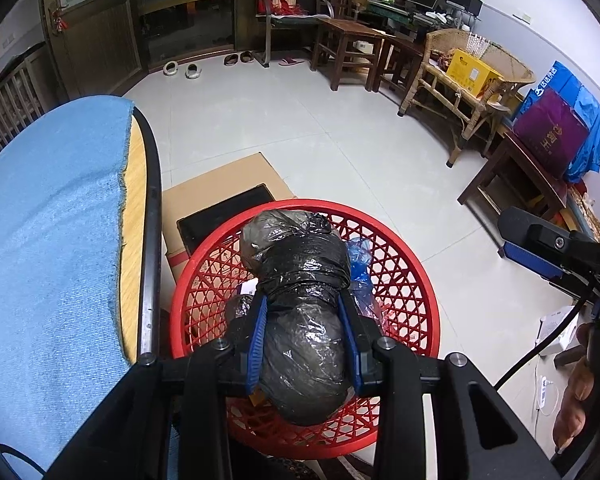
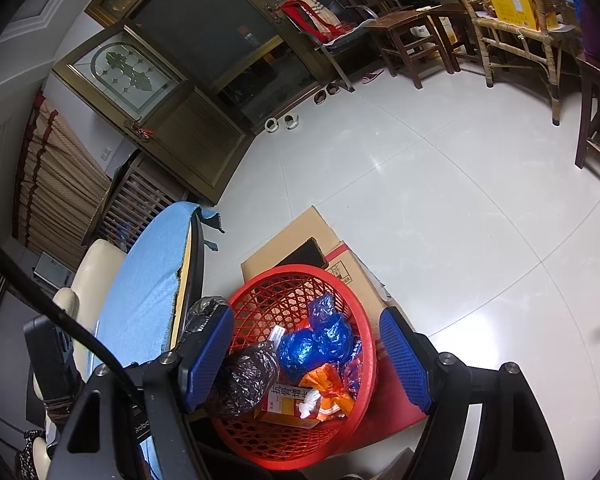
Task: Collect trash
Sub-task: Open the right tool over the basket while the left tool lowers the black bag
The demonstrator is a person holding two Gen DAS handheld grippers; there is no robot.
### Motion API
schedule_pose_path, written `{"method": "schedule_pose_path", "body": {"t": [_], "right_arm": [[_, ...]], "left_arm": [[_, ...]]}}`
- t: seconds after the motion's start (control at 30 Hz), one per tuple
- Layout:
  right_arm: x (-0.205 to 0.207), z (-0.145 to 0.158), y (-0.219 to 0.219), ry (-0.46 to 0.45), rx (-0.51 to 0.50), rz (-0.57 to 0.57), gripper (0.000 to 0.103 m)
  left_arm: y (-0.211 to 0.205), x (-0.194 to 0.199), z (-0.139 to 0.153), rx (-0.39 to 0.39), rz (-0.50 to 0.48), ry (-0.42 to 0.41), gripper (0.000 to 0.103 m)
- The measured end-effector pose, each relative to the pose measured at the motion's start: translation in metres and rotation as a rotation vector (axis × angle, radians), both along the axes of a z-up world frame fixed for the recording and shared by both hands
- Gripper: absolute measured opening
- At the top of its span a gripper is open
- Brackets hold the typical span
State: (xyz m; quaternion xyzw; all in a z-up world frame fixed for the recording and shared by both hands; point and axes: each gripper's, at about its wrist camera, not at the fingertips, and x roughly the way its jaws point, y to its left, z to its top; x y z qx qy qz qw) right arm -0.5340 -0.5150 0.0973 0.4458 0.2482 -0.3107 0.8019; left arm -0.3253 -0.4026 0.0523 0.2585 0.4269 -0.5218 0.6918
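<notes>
The left gripper (image 1: 305, 336), its blue pads pressed on either side, pinched a crumpled black plastic bundle of trash (image 1: 303, 320) directly above the round red plastic lattice basket (image 1: 403, 276); the right gripper (image 2: 305, 356) stood spread and held nothing, its blue ridged fingers (image 2: 405, 360) on either side of the basket; inside lay another black plastic wad (image 2: 246, 376), blue plastic bags (image 2: 319, 340), an orange wrapper (image 2: 329, 384) and a small printed carton (image 2: 288, 404); the basket sat against a flattened brown cardboard box (image 2: 300, 236) on the pale tiled floor (image 2: 459, 200), beside a table draped in blue cloth (image 1: 48, 216).
</notes>
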Motion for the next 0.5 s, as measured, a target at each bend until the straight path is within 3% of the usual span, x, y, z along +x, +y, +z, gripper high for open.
{"method": "schedule_pose_path", "body": {"t": [0.37,0.47,0.5], "right_arm": [[0.0016,0.0053,0.0015,-0.003,-0.010,0.002,0.079],[0.0015,0.0077,0.0009,-0.005,-0.014,0.002,0.079],[0.0012,0.0084,0.0010,-0.006,-0.016,0.001,0.079]], "left_arm": [[-0.0003,-0.0032,0.0033,-0.008,-0.009,-0.011,0.035],[-0.0028,-0.0015,0.0005,0.016,0.006,-0.022,0.039],[-0.0037,-0.0019,-0.0015,0.027,0.008,-0.029,0.048]]}}
